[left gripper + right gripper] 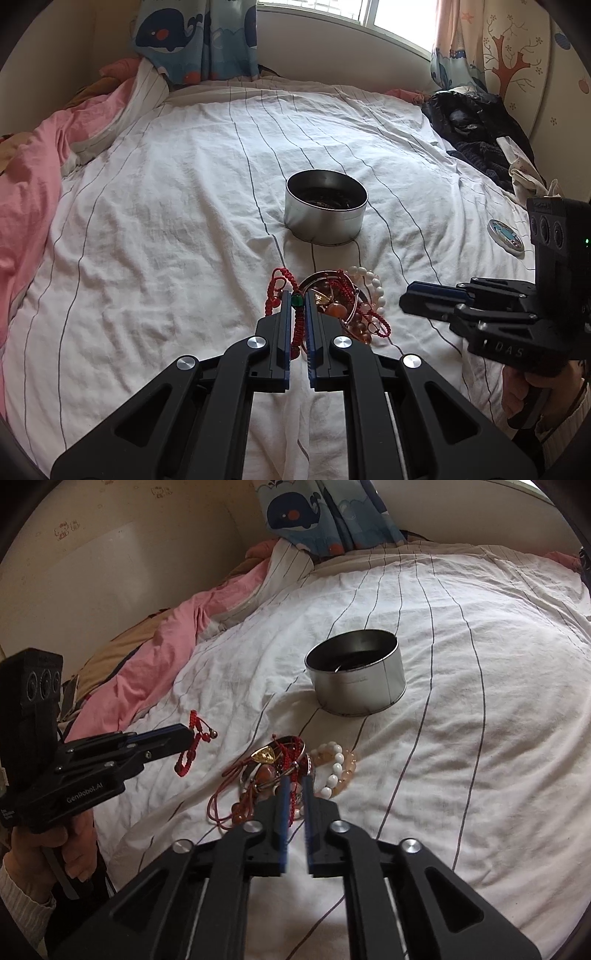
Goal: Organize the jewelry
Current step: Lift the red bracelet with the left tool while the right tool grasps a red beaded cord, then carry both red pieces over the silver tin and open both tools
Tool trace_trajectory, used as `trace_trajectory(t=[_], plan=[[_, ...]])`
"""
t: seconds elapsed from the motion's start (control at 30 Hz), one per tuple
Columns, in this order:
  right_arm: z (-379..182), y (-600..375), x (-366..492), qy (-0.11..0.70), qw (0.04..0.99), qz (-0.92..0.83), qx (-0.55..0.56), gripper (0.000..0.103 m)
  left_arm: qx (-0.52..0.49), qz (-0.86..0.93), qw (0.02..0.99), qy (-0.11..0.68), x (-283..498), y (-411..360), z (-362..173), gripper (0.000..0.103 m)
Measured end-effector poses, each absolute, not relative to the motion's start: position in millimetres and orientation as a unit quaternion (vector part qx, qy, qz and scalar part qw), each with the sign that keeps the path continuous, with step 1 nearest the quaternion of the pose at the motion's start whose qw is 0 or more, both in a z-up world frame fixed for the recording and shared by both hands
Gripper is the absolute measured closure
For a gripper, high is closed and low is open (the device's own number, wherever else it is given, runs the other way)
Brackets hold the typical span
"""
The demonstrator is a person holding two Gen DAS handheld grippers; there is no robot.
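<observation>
Striped bedsheet (166,221): left gripper (296,301) fingers clamped on red cord bracelet (297,325); right gripper (295,786) fingers part-open over jewelry pile (273,771).

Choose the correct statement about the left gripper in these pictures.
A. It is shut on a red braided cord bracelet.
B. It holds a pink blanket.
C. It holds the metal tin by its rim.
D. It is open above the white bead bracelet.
A: the left gripper has its jaws shut on the red cord bracelet, which hangs from them clear of the jewelry pile.
</observation>
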State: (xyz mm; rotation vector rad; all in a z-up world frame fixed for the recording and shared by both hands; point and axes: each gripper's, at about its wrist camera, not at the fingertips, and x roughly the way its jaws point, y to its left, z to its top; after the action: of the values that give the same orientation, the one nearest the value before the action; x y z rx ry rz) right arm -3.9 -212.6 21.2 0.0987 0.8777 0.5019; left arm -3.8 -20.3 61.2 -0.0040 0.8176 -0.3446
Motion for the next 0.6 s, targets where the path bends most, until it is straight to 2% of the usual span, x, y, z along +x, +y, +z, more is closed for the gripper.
trace_trajectory(t=[0.07,0.13,0.17,0.2,0.3,0.6], plan=[[13,-204,-4,0.434,0.868,0.24,0.028,0.054,-0.004,-0.167,0.903,0.395,-3,-19,61,0.097],[2,-198,-1,0.453,0.86,0.234,0.013,0.059,-0.005,-0.167,0.903,0.395,-3,-18,61,0.097],[-3,-196,-1,0.459,0.857,0.234,0.007,0.073,-0.005,-0.167,0.903,0.395,-3,-17,60,0.097],[-5,-195,0,0.463,0.855,0.235,0.006,0.094,-0.006,-0.167,0.904,0.395,-3,-17,60,0.097],[9,-205,-5,0.438,0.866,0.242,0.023,0.097,-0.008,-0.167,0.904,0.393,-4,-14,61,0.097],[57,-247,-9,0.334,0.891,0.275,0.137,0.098,-0.009,-0.174,0.908,0.38,0,-17,70,0.097]])
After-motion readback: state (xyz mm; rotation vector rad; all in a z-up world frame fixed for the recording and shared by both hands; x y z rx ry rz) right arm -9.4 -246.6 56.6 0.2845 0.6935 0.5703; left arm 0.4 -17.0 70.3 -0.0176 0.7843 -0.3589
